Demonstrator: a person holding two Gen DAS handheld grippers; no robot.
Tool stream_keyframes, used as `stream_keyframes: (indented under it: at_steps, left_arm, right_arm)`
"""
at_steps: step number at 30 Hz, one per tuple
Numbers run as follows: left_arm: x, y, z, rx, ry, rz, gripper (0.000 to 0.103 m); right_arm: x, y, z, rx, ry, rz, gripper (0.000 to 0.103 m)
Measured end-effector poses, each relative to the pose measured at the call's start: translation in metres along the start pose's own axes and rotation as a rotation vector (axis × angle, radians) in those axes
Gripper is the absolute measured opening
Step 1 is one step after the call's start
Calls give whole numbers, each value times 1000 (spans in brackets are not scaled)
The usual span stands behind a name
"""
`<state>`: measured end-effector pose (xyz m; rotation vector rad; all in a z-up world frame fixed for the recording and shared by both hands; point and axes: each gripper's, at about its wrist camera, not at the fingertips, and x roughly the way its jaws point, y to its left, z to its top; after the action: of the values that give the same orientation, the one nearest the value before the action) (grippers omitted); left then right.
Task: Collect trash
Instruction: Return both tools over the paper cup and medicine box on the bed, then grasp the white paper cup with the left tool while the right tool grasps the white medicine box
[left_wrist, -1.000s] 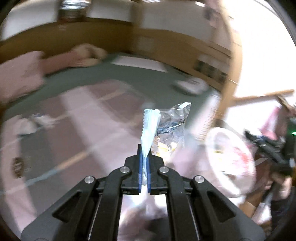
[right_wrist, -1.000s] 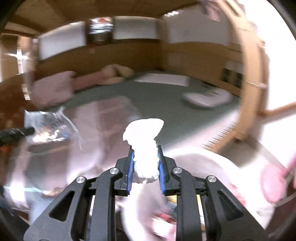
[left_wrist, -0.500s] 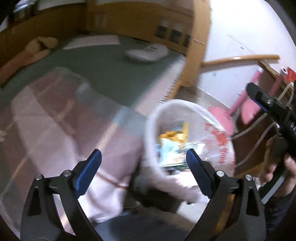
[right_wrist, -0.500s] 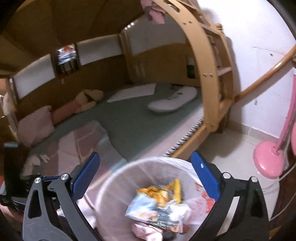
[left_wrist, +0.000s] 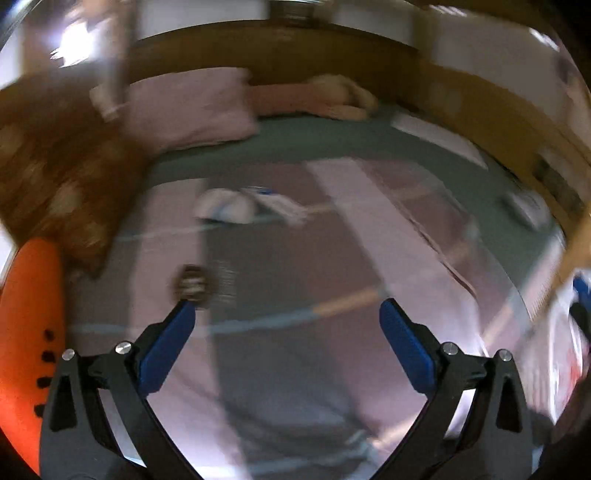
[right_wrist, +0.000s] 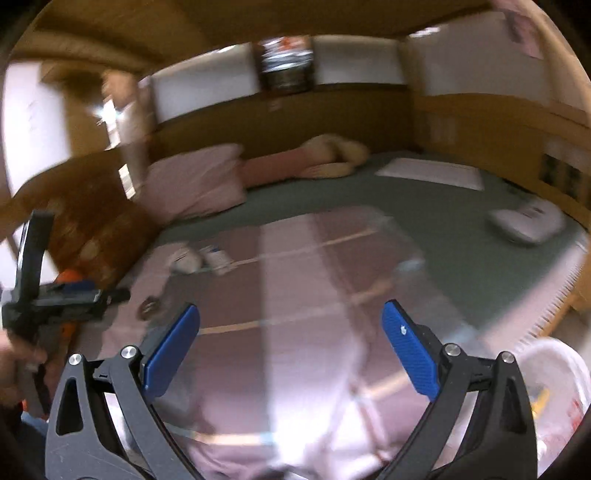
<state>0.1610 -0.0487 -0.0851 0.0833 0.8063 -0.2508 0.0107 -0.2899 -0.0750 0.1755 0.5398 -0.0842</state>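
Note:
My left gripper (left_wrist: 286, 325) is open and empty over the pink striped blanket (left_wrist: 332, 258) on the bed. A small dark wrapper (left_wrist: 192, 284) lies just beyond its left fingertip. White crumpled trash (left_wrist: 231, 206) with a blue-and-white packet (left_wrist: 284, 206) lies farther back. My right gripper (right_wrist: 290, 328) is open and empty above the same blanket (right_wrist: 295, 295). In the right wrist view the white trash (right_wrist: 188, 260), the packet (right_wrist: 218, 258) and the dark wrapper (right_wrist: 149, 308) lie at left. The bin with a white bag (right_wrist: 554, 391) is at lower right. Both views are blurred.
A pink pillow (left_wrist: 188, 107) and a plush toy (left_wrist: 332, 98) lie at the bed's head. A brown patterned cushion (left_wrist: 62, 184) and an orange object (left_wrist: 26, 332) are at left. A white device (right_wrist: 528, 221) rests on the green sheet. The left gripper (right_wrist: 55, 295) shows at left.
Both grippers dropped their trash into the bin, opened, and swung from the bin back left toward the bed. The bin now sits at the right edge.

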Motion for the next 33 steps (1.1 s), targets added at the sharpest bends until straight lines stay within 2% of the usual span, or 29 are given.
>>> stream_keyframes:
  at_steps: [2,4,7,11,15,17,22,23,26,29,32,33]
  left_arm:
    - [10,36,4,-119,-4,51,99]
    - [20,69,-1,-222,6,74,99]
    - [35,93,-3,-285,44,99,99]
    - [40,98,-6,-302,28,121,99]
    - [51,103,-6,-319,64,123,99]
    - [60,106,-5,-346,78,125,99]
    - [85,105,-2,-315,103,154,99]
    - [88,106,-2,-320,102,160,99]
    - [103,106,-2,-334,124,162,99]
    - [116,103,-3,-375,131,156,99]
    - [129,99,1,-437,107,147,99]
    - [135,97,5,-443,104,149,99]
  right_arm:
    - [31,28,12,-54,27,38,97]
    - [74,58,21,-129,95,62,97]
    - [134,88,27,-211,170,80,97]
    - [212,108,33,-274,226,52,97]
    - [291,120,42,-309,256,42,97]
    - [335,124,48,-309,288,28,97]
    - [412,126,51,-292,358,-8,97]
    - [423,123,49,-263,380,8,93]
    - [436,117,40,-204,479,67,51]
    - [410,111,38,-206,459,70,48]
    - [360,85,45,-58,414,85,40]
    - [336,71,49,8,401,65,37]
